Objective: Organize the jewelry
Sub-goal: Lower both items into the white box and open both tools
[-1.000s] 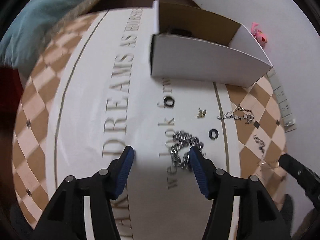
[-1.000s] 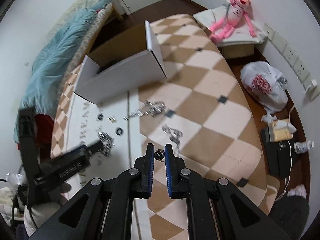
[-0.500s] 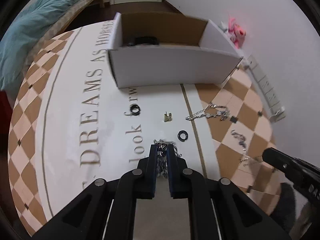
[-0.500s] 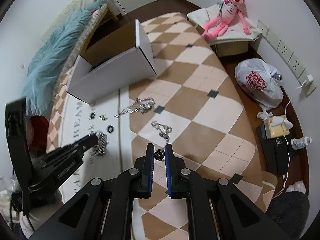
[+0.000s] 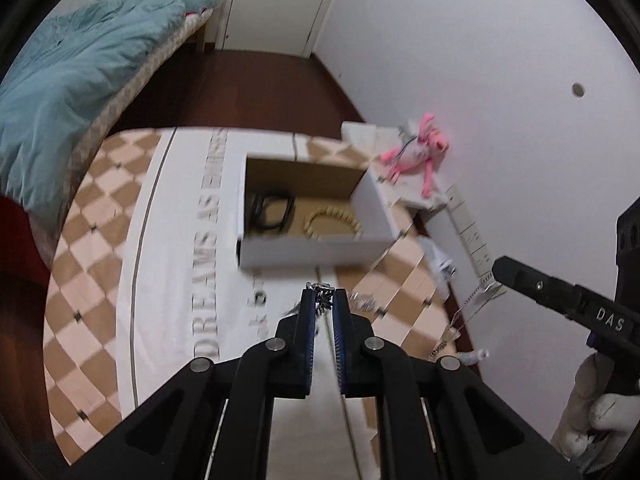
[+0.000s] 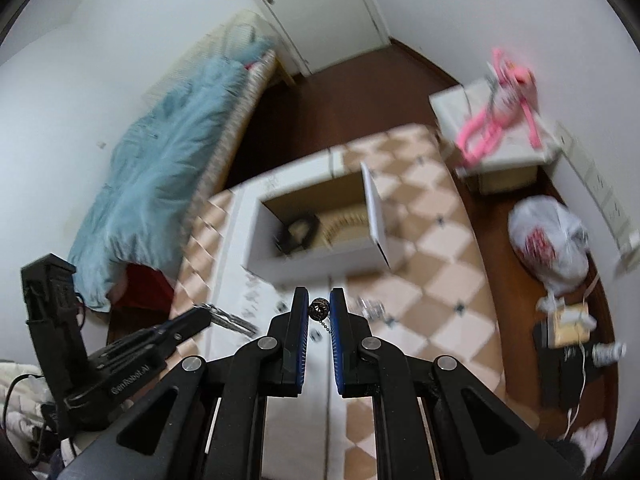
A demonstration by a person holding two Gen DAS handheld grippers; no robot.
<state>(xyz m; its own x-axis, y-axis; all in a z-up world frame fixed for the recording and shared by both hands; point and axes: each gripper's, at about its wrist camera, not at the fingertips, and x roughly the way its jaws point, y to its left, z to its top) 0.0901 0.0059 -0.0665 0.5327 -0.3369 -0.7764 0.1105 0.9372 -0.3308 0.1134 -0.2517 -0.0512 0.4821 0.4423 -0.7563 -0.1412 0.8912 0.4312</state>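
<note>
My left gripper (image 5: 323, 297) is shut on a chunky silver chain (image 5: 322, 302), held up off the lettered rug (image 5: 168, 280). My right gripper (image 6: 319, 301) is shut on a small round pendant (image 6: 319, 308); its thin chain (image 6: 327, 326) dangles below. The right gripper (image 5: 560, 294) also shows at the left wrist view's right edge, with the fine chain (image 5: 466, 314) hanging from it. Ahead stands an open white cardboard box (image 5: 312, 252) holding a gold beaded bracelet (image 5: 334, 222) and a black item (image 5: 272, 212). The left gripper (image 6: 176, 328) appears low left in the right wrist view.
More jewelry (image 6: 370, 307) lies blurred on the checkered rug in front of the box (image 6: 378, 216). A bed with a teal blanket (image 5: 80, 80) runs along the left. A pink plush toy (image 6: 500, 120) sits on a white stool, and a white plastic bag (image 6: 552, 244) is on the floor at the right.
The left jaws closed on the silver chain and lifted it off the rug. Both grippers rose and tilted up, so the box's inside now shows. The right grip on the pendant is unchanged.
</note>
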